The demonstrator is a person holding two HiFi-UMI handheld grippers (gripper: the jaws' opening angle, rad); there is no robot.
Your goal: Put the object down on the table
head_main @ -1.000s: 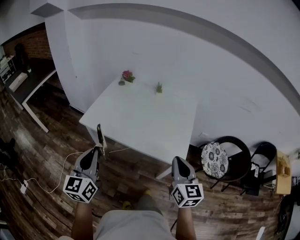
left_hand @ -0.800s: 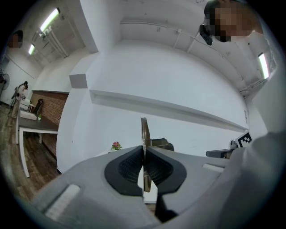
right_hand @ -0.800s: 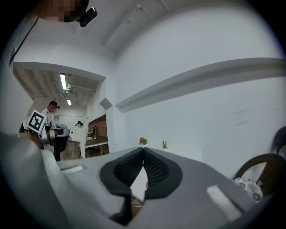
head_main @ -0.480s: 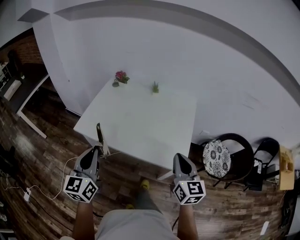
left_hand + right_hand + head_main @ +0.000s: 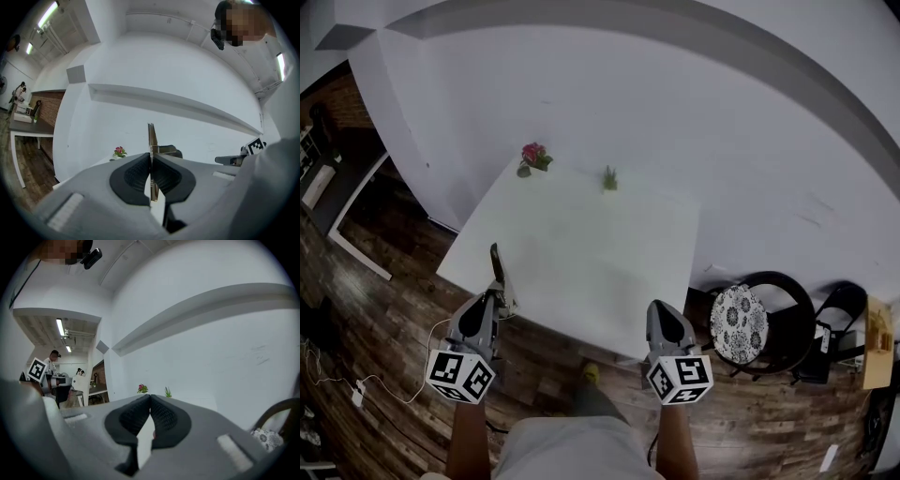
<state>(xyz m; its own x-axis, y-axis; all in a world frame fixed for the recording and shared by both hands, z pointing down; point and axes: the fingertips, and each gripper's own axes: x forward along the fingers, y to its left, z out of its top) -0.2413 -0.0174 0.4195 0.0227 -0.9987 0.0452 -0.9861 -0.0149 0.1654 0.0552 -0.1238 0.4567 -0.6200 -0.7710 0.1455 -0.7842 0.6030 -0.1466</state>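
A thin flat strip [image 5: 497,266], dark and blade-like, sticks up and forward from my left gripper [image 5: 500,298], which is shut on its lower end. In the left gripper view the strip [image 5: 151,138] shows edge-on, pinched between the two black pads of the left gripper [image 5: 151,164]. The strip hangs at the near left edge of the white table [image 5: 581,244]. My right gripper [image 5: 659,307] is shut with nothing in it, just short of the table's near edge. In its own view the right gripper [image 5: 150,401] has its pads together.
A pink flower pot [image 5: 532,155] and a small green plant [image 5: 608,177] stand at the table's far edge by the white wall. A black chair with a patterned cushion [image 5: 737,322] and a second chair [image 5: 839,314] stand to the right. A desk [image 5: 352,202] lies at left on the wood floor.
The table has drawn nearer to both grippers; its near edge now lies level with their tips. The left gripper still holds the strip, and both stay shut.
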